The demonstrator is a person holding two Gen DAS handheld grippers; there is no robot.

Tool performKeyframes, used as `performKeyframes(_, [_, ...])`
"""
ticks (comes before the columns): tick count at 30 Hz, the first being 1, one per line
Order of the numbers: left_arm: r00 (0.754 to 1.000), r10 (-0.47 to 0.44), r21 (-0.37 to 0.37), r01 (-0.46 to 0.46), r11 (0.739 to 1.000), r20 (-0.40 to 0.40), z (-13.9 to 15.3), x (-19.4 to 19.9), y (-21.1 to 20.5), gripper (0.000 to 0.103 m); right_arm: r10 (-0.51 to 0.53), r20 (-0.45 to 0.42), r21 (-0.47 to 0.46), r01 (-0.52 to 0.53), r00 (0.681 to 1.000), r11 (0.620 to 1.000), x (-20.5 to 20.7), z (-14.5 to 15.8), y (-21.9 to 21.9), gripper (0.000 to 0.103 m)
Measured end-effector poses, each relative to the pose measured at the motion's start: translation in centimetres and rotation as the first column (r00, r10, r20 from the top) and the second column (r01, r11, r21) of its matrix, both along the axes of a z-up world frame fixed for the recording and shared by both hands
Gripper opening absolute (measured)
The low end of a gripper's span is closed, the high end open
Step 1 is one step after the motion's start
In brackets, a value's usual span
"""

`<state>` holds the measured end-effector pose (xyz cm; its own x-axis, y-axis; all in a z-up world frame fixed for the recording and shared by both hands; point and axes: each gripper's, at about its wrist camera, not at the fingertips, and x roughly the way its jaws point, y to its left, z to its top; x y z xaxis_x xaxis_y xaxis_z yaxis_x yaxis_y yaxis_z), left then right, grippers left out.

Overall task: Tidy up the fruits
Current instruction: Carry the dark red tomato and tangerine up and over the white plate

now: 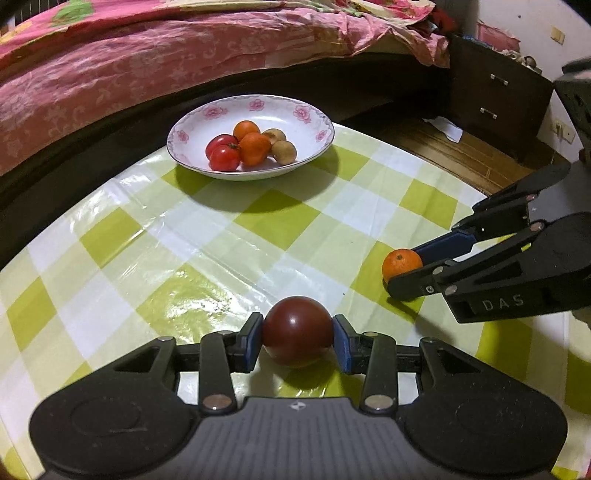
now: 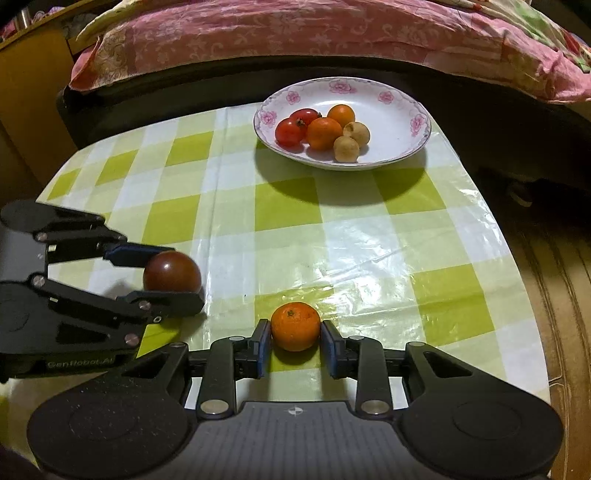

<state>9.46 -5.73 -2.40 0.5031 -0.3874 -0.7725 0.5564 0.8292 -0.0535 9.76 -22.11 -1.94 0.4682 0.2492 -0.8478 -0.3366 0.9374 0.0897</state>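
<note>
A green-checked bench [image 2: 288, 206] is seen beside a pink-covered bed [image 2: 295, 33]; a dark tomato [image 1: 297, 330] is clamped by the left gripper [image 1: 298, 341], a mandarin [image 2: 295, 325] by the right gripper [image 2: 295, 347].

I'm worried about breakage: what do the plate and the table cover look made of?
Plate: likely glazed ceramic or porcelain, glossy white with printed pink flowers and a thin dark rim line. Table cover: apparently plastic or vinyl sheet, with shiny glare and creases on the green check.

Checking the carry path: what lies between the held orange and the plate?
Only bare checkered tablecloth between the orange and plate, seen in the right wrist view.
</note>
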Motion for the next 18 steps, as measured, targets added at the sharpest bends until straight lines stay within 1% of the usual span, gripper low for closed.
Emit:
performKeyframes(4, [1.0,-0.004,0.027,0.004,1.0,0.007,-0.48,-0.03,-0.22,0.048,-0.001,-0.006,-0.003,0.001,1.0,1.0,0.02,-0.24,0.08,0.029])
performKeyframes(7, [1.0,0.002,0.013,-0.002,1.0,0.0,-0.55,0.17,0.0,0.048,0.004,-0.001,-0.006,-0.004,1.0,1.0,-0.01,-0.24,0.14,0.029])
performKeyframes(12, [1.0,0.0,0.011,0.0,1.0,0.002,-0.56,0.12,0.03,0.048,0.002,-0.008,0.002,-0.002,1.0,1.0,0.16,-0.24,-0.01,0.029])
performKeyframes(14, [1.0,0.004,0.009,-0.004,1.0,0.0,-0.56,0.08,0.05,0.048,0.004,-0.015,0.004,-0.004,1.0,1.0,0.09,-0.21,-0.06,0.031])
performKeyframes(18, [1.0,0.005,0.011,-0.005,1.0,-0.002,-0.5,0.03,0.06,0.048,0.0,-0.015,0.0,0.0,1.0,1.0,-0.33,-0.18,-0.01,0.031])
